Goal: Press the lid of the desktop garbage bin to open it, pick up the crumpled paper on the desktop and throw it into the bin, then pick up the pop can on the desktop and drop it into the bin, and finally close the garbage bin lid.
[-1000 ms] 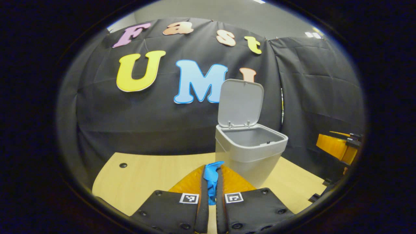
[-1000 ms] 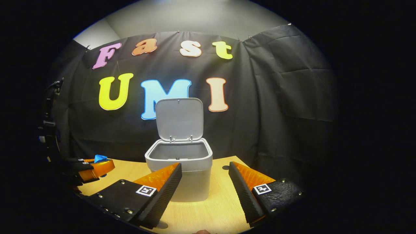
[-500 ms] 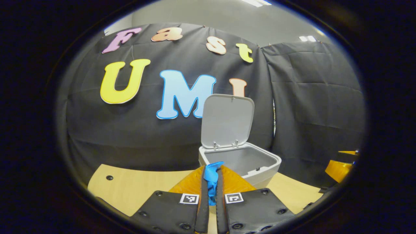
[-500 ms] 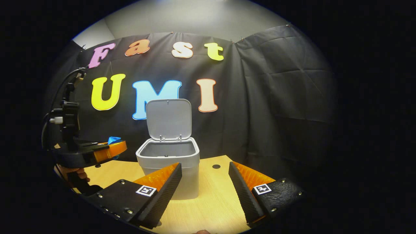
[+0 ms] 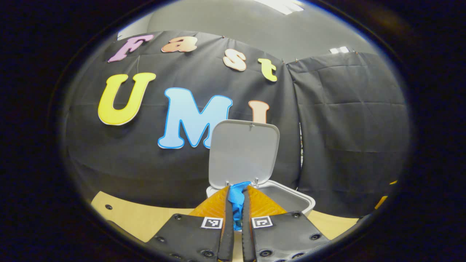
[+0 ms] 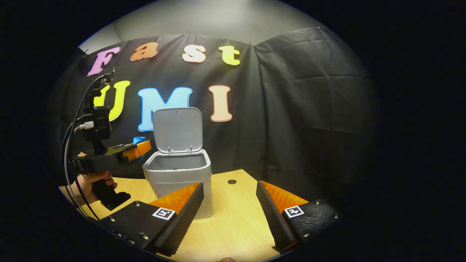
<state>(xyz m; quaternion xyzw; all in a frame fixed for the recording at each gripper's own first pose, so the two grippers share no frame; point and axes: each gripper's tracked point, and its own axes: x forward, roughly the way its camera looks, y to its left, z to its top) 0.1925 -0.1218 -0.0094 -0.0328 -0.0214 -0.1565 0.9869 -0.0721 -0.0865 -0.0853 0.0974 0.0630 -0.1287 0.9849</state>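
Observation:
A grey desktop bin (image 6: 178,174) stands on the wooden table (image 6: 233,225) with its lid (image 6: 177,129) swung up and open. The crumpled paper (image 5: 236,198) is blue and sits pinched between the fingers of my left gripper (image 5: 237,189), which is shut on it. In the left gripper view the bin's rim (image 5: 293,200) lies just beyond the fingertips. In the right gripper view my left gripper (image 6: 140,147) hovers at the bin's left edge, level with the rim, with the paper (image 6: 138,139) at its tip. My right gripper (image 6: 228,189) stands open in front of the bin, holding nothing.
A hand (image 6: 89,182) grips the left gripper's handle, with cables trailing above it. A small round hole (image 6: 232,181) is in the table right of the bin. Black cloth walls close the back and right side.
My left gripper has risen and moved toward the bin with the paper, now reaching the bin's rim. The right gripper drifted slightly right and stayed open.

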